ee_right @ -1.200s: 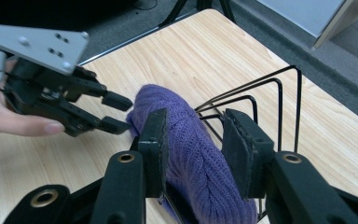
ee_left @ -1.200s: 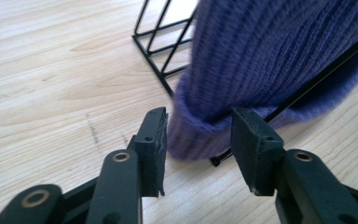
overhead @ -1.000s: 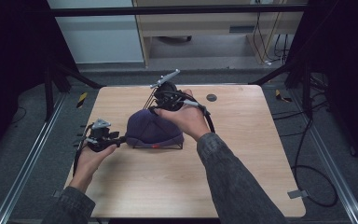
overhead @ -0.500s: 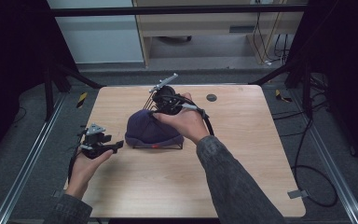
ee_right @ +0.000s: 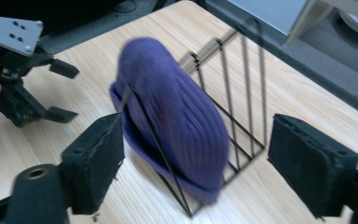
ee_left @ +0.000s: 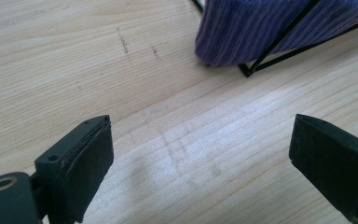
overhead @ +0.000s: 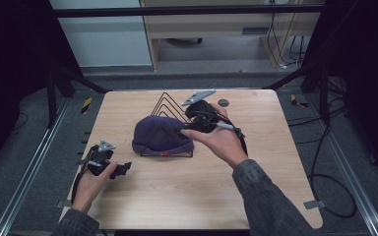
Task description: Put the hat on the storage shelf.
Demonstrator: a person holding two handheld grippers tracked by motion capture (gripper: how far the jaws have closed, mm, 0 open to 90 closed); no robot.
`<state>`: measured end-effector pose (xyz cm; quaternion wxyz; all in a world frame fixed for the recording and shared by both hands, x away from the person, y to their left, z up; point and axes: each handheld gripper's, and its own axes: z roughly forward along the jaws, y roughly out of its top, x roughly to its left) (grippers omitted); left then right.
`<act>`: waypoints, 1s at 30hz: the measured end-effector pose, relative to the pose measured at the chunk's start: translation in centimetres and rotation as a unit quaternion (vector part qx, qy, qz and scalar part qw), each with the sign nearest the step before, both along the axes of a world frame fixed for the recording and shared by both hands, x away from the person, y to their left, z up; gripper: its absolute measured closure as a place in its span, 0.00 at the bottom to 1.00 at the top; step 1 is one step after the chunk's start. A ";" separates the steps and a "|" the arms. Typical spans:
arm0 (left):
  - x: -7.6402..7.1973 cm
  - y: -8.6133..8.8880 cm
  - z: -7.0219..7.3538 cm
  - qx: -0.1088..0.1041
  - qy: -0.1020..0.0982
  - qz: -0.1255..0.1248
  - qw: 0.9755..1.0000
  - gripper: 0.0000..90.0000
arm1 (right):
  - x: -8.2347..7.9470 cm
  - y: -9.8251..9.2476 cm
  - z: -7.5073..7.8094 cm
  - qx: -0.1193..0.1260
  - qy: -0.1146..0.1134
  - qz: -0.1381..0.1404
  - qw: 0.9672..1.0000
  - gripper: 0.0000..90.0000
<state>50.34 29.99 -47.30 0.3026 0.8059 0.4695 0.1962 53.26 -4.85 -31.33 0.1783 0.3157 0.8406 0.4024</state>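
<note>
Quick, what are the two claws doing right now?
Left gripper: open, just opened, holding nothing.
Right gripper: open, just opened, beside the purple hat, not gripping.

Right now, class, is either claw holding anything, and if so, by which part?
Nothing is held. The left claw stands open over bare wooden table; the right claw, its jaws just opened, is clear of the purple knitted cap on the black wire rack.

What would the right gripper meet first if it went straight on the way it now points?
Most likely the purple knit hat draped over the black wire rack: it lies straight ahead between the right gripper's open fingers, which have just been opening, with nothing gripped. Depth is hard to judge.
</note>
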 end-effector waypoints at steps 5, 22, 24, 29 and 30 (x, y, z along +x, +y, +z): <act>0.1 0.3 -0.3 -0.006 0.006 0.000 1.000 0.06 | -0.7 -3.0 -0.5 0.007 -0.005 -0.027 1.000 0.13; 0.2 0.1 -1.8 0.022 0.044 -0.015 0.999 0.05 | -3.5 -12.1 -7.7 0.017 0.046 -0.094 0.994 0.10; 0.2 0.0 -1.9 0.025 0.047 -0.017 0.998 0.05 | -3.8 -12.8 -8.9 0.016 0.054 -0.102 0.993 0.11; 0.2 -0.2 -2.1 0.025 0.053 -0.021 0.998 0.04 | -4.5 -14.0 -11.7 0.026 0.077 -0.117 0.990 0.13; 0.2 -0.2 -2.1 0.026 0.053 -0.022 0.998 0.04 | -4.6 -14.3 -12.2 0.030 0.083 -0.120 0.989 0.13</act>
